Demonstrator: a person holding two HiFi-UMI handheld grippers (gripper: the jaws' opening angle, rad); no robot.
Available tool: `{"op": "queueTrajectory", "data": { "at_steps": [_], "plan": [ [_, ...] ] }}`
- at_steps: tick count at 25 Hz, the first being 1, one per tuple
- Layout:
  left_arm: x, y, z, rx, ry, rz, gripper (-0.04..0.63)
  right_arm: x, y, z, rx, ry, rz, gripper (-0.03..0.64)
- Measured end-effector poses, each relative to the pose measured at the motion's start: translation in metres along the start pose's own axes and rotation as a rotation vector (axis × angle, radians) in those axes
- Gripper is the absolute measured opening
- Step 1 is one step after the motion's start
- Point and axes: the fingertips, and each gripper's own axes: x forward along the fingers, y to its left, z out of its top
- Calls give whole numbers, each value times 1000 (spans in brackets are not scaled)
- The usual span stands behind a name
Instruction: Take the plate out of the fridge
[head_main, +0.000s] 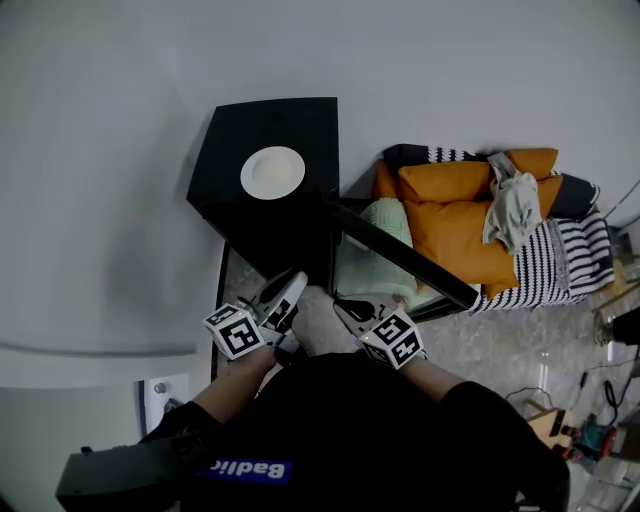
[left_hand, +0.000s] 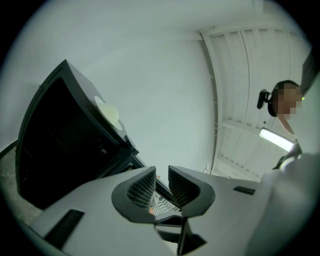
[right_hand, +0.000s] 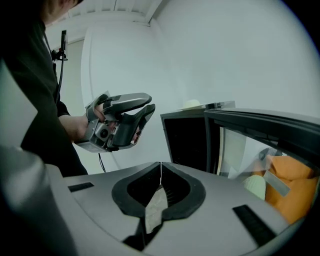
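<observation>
Plate (head_main: 272, 172) atop fridge (head_main: 300, 125) — shirt (head_main: 330, 430) reads (partly) "Badli".

Both grippers are held close together in front of the torso. Left gripper (head_main: 293, 284) points about level, jaws parted by a narrow gap, nothing between them. Right gripper (head_main: 342, 306) tilts somewhat downward, jaws closed tip to tip, empty. Marker cubes (head_main: 236, 331) face up toward the head camera. Bare forearms (head_main: 228, 383) come out of black sleeves (head_main: 470, 410), elbows bent. In the right gripper view the left hand (right_hand: 80, 126) grips the left gripper's handle, with one jaw sitting above the other.
</observation>
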Motion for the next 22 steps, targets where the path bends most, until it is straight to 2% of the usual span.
{"op": "queueTrajectory", "data": {
  "at_steps": [4,9,12,17,22],
  "plan": [
    [-3,-14,-18,130,49,-34,81,0,7,5,-17,-16,13,12],
    [-13,-20,-32,166,78,-34,80,0,13,5,-25,-27,33,11],
    [-18,-26,-46,233,119,-41,75,1,14,4,-24,-31,43,12],
    [-20,-35,-65,324,175,-59,11,1,9,-2,-33,-26,41,12],
    [-20,-40,-79,359,211,-84,9,1,10,-3,-40,-22,53,12]
  ]
}}
